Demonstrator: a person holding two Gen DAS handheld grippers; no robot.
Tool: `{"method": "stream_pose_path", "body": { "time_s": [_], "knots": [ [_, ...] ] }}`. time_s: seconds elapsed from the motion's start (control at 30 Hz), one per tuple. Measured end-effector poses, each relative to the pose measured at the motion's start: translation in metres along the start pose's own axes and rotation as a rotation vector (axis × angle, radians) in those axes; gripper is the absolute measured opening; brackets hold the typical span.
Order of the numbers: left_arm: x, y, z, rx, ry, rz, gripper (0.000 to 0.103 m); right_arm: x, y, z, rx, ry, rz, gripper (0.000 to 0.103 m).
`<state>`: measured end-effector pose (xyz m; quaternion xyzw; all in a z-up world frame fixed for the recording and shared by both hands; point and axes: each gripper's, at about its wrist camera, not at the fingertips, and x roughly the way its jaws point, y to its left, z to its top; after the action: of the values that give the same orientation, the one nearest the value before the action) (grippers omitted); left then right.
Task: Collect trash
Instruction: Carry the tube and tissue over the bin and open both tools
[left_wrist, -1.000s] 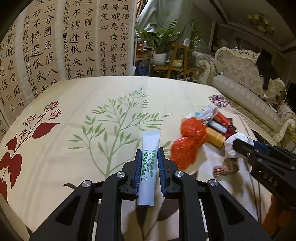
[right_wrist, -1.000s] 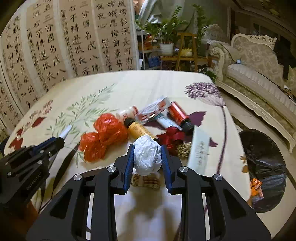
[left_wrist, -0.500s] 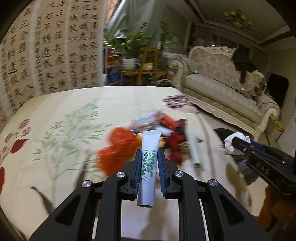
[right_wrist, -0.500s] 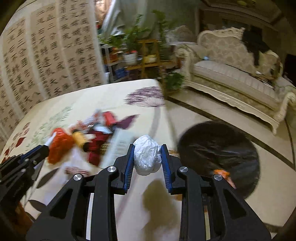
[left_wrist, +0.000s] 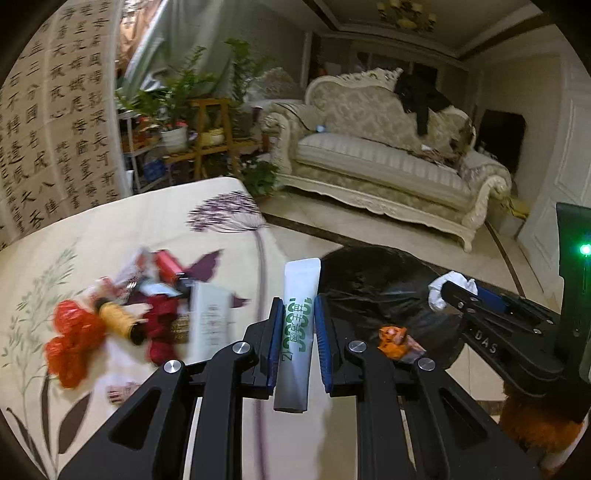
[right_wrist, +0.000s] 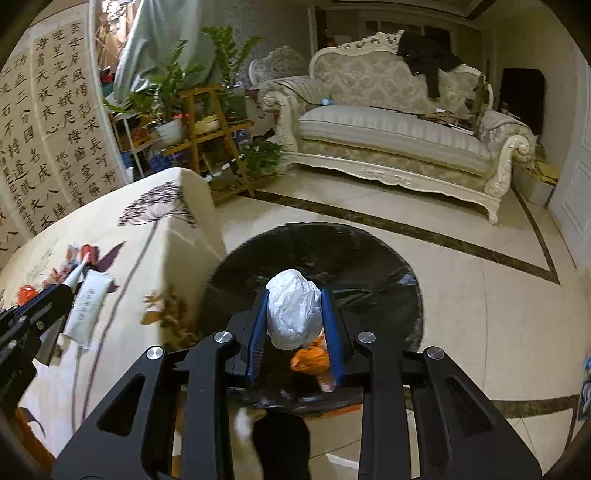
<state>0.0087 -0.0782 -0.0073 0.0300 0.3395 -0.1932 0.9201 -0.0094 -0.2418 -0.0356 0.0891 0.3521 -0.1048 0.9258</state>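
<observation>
A crumpled white wad (right_wrist: 293, 314) hangs directly over the black bin bag (right_wrist: 369, 258) on the floor, clamped between the pads of the right gripper (right_wrist: 295, 326), the nearer of the two to the drop. To its left, the left gripper (left_wrist: 298, 334) is closed on a white tube (left_wrist: 297, 325), long axis running along the fingers, tip just reaching the bag's near edge beside the table (left_wrist: 129, 218).

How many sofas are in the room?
1. The cream sofa stands against the far wall, beyond the black trash bag. More seats may be hidden behind the plants.
</observation>
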Motion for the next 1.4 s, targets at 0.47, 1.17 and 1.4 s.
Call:
{"method": "stream_pose_path", "body": {
  "time_s": [0.47,1.17,1.4],
  "knots": [
    [0.050,-0.042,0.015,0.090,0.051,0.010,0.019,0.032,-0.037,0.008,0.057,0.017,-0.015,0.028],
    [0.077,-0.060,0.024,0.119,0.064,0.039,0.059,0.047,-0.052,0.014,0.086,0.028,-0.030,0.045],
    [0.069,-0.050,0.027,0.087,0.050,0.055,0.073,0.040,-0.052,0.015,0.093,0.017,-0.043,0.049]
  ]
}}
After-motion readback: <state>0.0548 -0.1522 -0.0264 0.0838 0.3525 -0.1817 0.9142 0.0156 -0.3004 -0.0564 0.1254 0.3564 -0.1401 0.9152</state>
